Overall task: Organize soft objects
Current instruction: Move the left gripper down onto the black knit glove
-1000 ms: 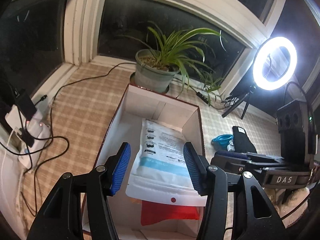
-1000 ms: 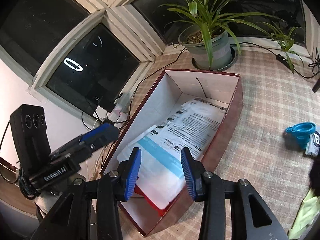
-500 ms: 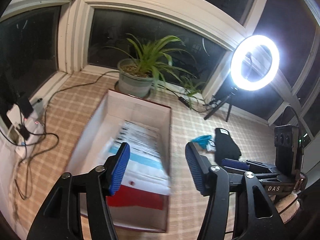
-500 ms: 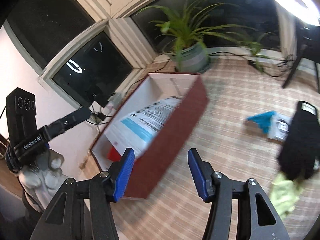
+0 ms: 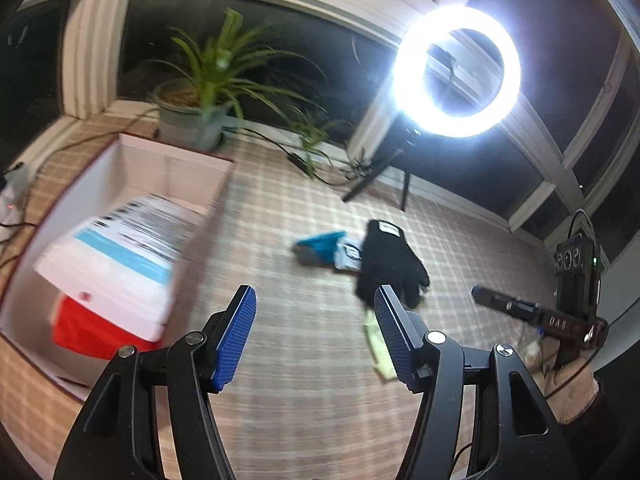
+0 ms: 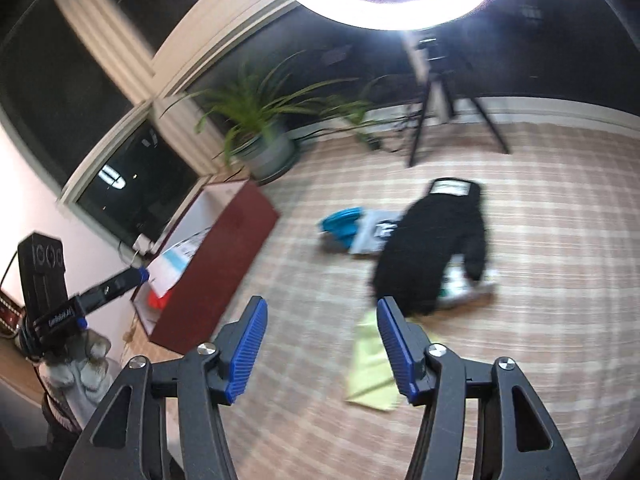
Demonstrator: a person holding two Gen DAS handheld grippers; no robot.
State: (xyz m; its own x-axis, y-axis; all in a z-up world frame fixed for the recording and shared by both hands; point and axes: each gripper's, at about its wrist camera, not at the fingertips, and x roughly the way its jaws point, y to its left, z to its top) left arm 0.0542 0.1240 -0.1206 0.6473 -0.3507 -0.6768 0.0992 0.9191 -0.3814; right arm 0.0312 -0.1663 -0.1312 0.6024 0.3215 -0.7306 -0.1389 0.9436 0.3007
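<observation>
A dark red box (image 5: 132,152) (image 6: 224,248) stands on the checked mat at the left; a white and blue pouch (image 5: 120,248) lies in it over a red packet (image 5: 84,328). On the mat to the right lie a black glove (image 5: 390,260) (image 6: 436,244), a teal item (image 5: 320,242) (image 6: 340,222), a white packet (image 6: 372,234) and a yellow-green cloth (image 6: 370,364) (image 5: 378,344). My left gripper (image 5: 314,340) hangs open over bare mat, nothing between its fingers. My right gripper (image 6: 320,350) is opening, empty, just short of the glove and cloth.
A potted plant (image 5: 196,116) (image 6: 266,148) stands behind the box. A lit ring light (image 5: 456,72) on a tripod (image 6: 436,92) stands at the window side. Cables and a charger (image 5: 16,184) lie left of the box. Gloved hands (image 6: 76,364) hold the grippers.
Both grippers have swung right, away from the box and out over the mat. The pouch stays in the box. The glove, teal item and cloth have come into view; the right jaws stand wider.
</observation>
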